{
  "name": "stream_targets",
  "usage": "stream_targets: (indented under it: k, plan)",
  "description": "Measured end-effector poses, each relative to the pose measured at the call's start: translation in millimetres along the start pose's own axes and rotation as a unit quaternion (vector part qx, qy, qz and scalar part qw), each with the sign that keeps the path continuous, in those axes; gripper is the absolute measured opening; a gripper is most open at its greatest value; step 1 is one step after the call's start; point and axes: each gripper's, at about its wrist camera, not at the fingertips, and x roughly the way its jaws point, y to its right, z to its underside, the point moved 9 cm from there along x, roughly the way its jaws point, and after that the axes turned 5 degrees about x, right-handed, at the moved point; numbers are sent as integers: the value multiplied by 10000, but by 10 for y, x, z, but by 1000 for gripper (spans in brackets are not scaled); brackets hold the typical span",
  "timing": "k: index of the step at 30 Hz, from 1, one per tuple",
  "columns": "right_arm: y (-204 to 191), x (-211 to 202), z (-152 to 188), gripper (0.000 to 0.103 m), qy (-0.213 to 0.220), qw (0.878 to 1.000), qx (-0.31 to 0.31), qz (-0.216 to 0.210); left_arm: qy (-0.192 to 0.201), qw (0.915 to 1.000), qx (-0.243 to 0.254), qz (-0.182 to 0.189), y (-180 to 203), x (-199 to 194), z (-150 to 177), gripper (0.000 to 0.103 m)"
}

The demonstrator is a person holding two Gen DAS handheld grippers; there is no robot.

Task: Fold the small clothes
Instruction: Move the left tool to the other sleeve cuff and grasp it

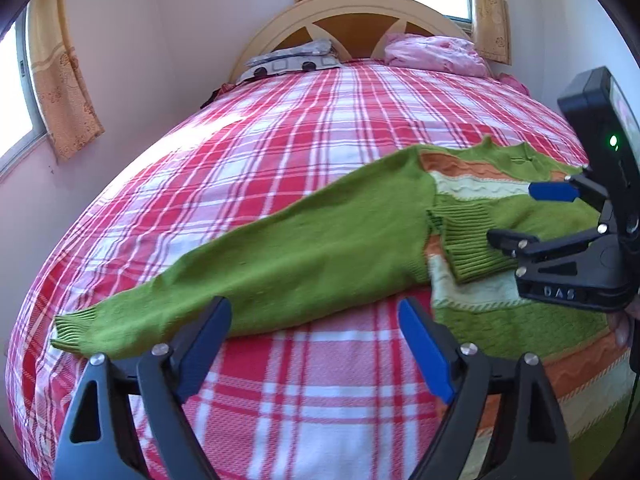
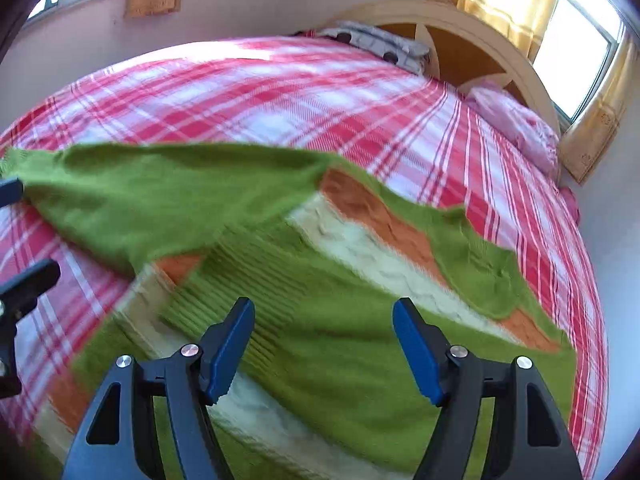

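Observation:
A small green sweater [image 1: 320,248] with orange and cream stripes lies flat on the plaid bed; it also shows in the right wrist view [image 2: 340,340]. Its left sleeve stretches out to the left, cuff [image 1: 76,328] near the bed's edge. Its other sleeve is folded across the body, ribbed cuff [image 1: 468,240] on top. My left gripper [image 1: 316,344] is open and empty just in front of the outstretched sleeve. My right gripper [image 2: 324,344] is open and empty above the folded sleeve; it also shows in the left wrist view [image 1: 516,216], open over the ribbed cuff.
The red and white plaid bedspread [image 1: 280,128] covers the bed. A grey patterned pillow [image 1: 296,60] and a pink pillow [image 1: 436,54] lie by the wooden headboard [image 1: 352,20]. Walls with curtained windows stand close on the left and behind.

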Motion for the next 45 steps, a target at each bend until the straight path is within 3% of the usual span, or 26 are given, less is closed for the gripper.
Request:
stream_targets:
  k: [4,8,10,21,28,34,38,42,45]
  plan:
    - [-314,220,48,72,-423,9979,-30,-483,-64,9997,-131,-188,-257,6,66,89]
    - [-394,208,31,72,-151,9987,128,-468,-116,9991,-264,-322,-457,11,142,89]
    - [-443,212,40,72,-188,9963,247,-807,-152,9987,-300,-386,-534,24,185,89]
    - [-490,236,33,72,-27,9970,232,-738,-358,9936,-291,-1034,-952,45,410,89]
    - [-500,230,45,72,-12,9969,252,-746,-481,9906,-357,-1233,-1229,39,539,89]
    - [-502,227,44,73,26,9973,227,-699,-720,9833,-1119,-1243,-1668,32,851,94]
    - [-503,220,52,73,48,9976,212,-662,-704,9716,-1896,-1231,-1983,-39,1043,94]
    - [-512,211,52,74,71,9981,169,-595,-363,9533,-2897,-775,-2214,-112,1078,91]
    - [-507,210,49,74,81,9982,151,-570,-156,9417,-3333,-430,-2282,-93,1030,85]
